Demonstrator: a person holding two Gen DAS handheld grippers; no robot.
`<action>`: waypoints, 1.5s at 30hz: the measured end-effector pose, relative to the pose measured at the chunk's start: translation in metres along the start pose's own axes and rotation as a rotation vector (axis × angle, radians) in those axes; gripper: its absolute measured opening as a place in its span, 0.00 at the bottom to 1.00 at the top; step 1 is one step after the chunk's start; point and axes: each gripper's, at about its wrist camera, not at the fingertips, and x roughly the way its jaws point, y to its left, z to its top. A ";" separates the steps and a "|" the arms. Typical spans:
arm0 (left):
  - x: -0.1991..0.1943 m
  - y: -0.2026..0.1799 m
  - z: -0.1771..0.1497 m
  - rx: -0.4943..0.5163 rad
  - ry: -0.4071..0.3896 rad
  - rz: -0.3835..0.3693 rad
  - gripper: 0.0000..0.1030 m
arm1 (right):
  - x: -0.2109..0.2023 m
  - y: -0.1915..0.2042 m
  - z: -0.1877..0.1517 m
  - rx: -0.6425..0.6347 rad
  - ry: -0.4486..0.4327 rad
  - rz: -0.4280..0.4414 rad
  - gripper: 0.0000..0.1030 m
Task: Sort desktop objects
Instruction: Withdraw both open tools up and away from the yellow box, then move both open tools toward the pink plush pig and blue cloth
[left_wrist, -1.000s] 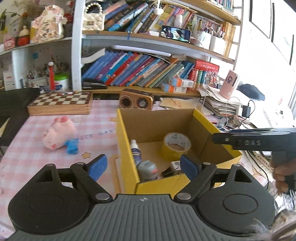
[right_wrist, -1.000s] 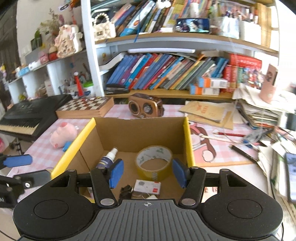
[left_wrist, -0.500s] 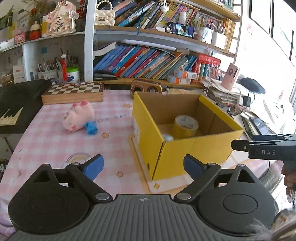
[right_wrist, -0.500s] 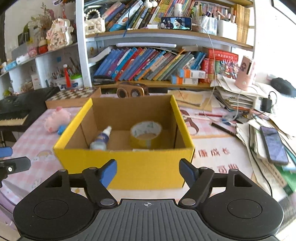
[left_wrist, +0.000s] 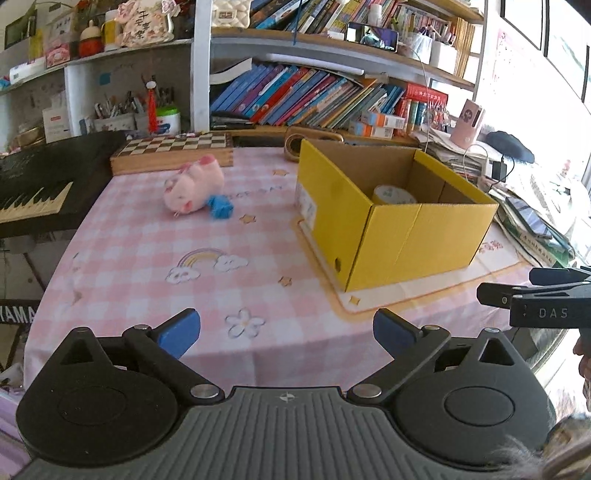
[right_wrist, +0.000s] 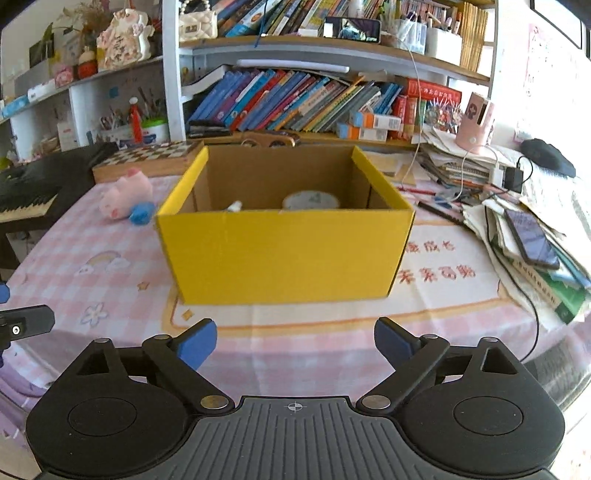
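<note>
A yellow cardboard box stands open on the pink checked tablecloth; it also shows in the right wrist view. Inside it I see a roll of tape and the tip of a small bottle. A pink plush pig lies left of the box beside a blue item. My left gripper is open and empty, held back near the table's front edge. My right gripper is open and empty, in front of the box.
A chessboard box and a wooden speaker sit at the back under full bookshelves. A keyboard piano is at the left. Stacked papers, a phone and cables lie at the right.
Both grippers have pulled back and away from the box toward the table's front edge. The box contents now sit mostly hidden behind its walls.
</note>
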 end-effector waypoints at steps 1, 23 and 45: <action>-0.001 0.002 -0.002 0.000 0.003 0.001 0.99 | -0.001 0.004 -0.002 -0.003 0.004 0.002 0.94; -0.028 0.051 -0.024 0.002 0.005 0.018 1.00 | -0.018 0.091 -0.020 -0.134 0.023 0.153 0.98; -0.036 0.118 -0.021 -0.127 -0.048 0.128 1.00 | 0.000 0.165 0.002 -0.319 0.007 0.297 0.98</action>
